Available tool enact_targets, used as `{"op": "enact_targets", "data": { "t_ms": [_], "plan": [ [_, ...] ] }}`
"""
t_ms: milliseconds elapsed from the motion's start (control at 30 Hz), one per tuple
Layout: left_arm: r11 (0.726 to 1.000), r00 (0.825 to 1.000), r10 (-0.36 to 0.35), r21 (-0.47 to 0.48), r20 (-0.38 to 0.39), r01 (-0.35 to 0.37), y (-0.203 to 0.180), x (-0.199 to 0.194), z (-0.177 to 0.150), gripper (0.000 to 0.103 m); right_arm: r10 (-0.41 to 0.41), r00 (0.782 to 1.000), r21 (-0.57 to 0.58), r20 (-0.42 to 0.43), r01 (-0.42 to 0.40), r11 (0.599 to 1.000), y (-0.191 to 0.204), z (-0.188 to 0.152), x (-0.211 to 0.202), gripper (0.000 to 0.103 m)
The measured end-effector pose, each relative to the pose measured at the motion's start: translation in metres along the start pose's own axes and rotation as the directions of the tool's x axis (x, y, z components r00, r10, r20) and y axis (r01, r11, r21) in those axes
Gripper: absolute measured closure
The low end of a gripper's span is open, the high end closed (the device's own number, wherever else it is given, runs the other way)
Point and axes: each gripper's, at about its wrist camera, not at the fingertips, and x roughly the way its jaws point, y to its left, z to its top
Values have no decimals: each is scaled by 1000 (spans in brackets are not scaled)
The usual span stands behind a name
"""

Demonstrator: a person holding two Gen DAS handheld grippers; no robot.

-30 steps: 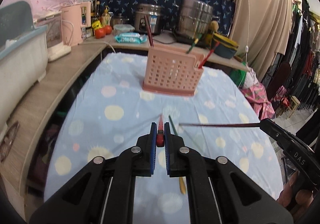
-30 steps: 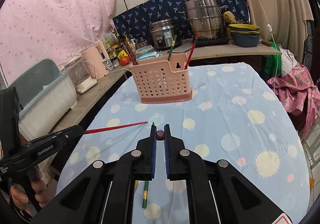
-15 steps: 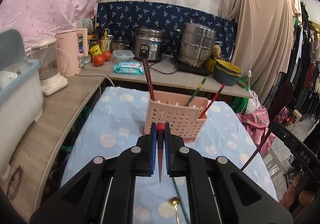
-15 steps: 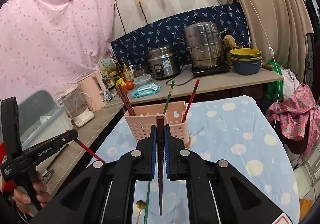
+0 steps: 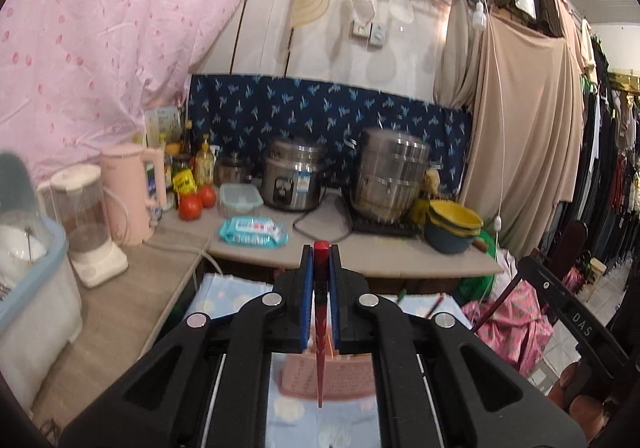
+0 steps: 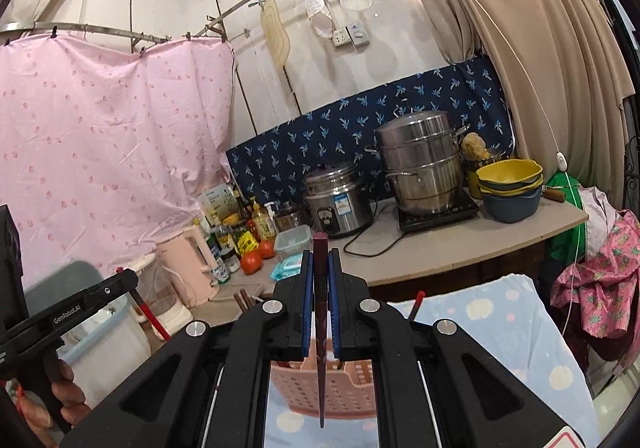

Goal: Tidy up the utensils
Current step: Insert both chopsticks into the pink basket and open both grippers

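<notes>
My left gripper [image 5: 320, 260] is shut on a red chopstick [image 5: 320, 348] that hangs point down above the pink perforated utensil basket [image 5: 344, 382]. My right gripper [image 6: 320, 268] is shut on a dark maroon chopstick [image 6: 321, 360], also point down above the basket [image 6: 320, 388]. The basket stands on the blue dotted tablecloth [image 6: 500, 328] and is mostly hidden by the gripper bodies. Other chopsticks stick up from it [image 6: 416, 304]. Each gripper shows in the other's view, the right one at the right edge [image 5: 560, 304] and the left one at the left edge [image 6: 80, 308].
A counter [image 5: 360, 244] behind the table holds a rice cooker [image 5: 294, 179], a steel steamer pot [image 5: 390, 175], stacked bowls [image 5: 454, 226], tomatoes, bottles, a wipes pack and a pink kettle [image 5: 128, 195]. A storage bin [image 5: 28, 288] stands left. Clothes hang at the right.
Both grippers have risen and tilted up, so the chopsticks now hang vertically over the basket. The table, the loose spoon and the green chopstick have dropped out of view.
</notes>
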Motion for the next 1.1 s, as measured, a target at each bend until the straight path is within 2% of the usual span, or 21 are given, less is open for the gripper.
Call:
{"op": "enact_targets", "data": {
  "t_ms": [167,300,433,633,900,933,967,1000,1033,1067,1100],
  "plan": [
    [1000,996,6,-6,84,-6,0,19,26,96,0,997,25,72,-2,1000,1,24,24,96],
    [1000,996,12,-9,92,-12,2,45,31,96,1,997,46,79,-5,999,-2,30,49,96],
    [1000,999,25,-11,29,-25,6,79,12,96,-13,999,44,37,12,999,-7,17,78,96],
    [999,997,38,-32,-64,-40,19,114,-21,96,-37,997,36,-75,40,999,-20,-22,112,96],
    [998,991,45,-37,-126,-50,27,128,-43,96,-68,987,23,-147,72,997,-29,-49,129,95],
    [998,991,45,-39,-127,-50,27,128,-43,96,-72,987,25,-143,77,997,-29,-49,129,92],
    [998,990,49,-40,-129,-54,27,127,-44,94,-81,987,26,-142,85,996,-30,-50,128,85],
    [998,990,50,-40,-132,-56,28,127,-45,86,-84,987,29,-140,88,996,-31,-50,126,81],
    [997,989,55,-44,-135,-62,28,125,-46,79,-86,987,34,-135,92,995,-32,-50,124,71],
    [997,989,60,-48,-132,-67,29,123,-47,65,-89,988,38,-129,94,995,-34,-50,121,65],
    [996,990,69,-50,-121,-76,29,119,-48,60,-92,988,36,-123,97,995,-34,-49,117,65]
  ]
}}
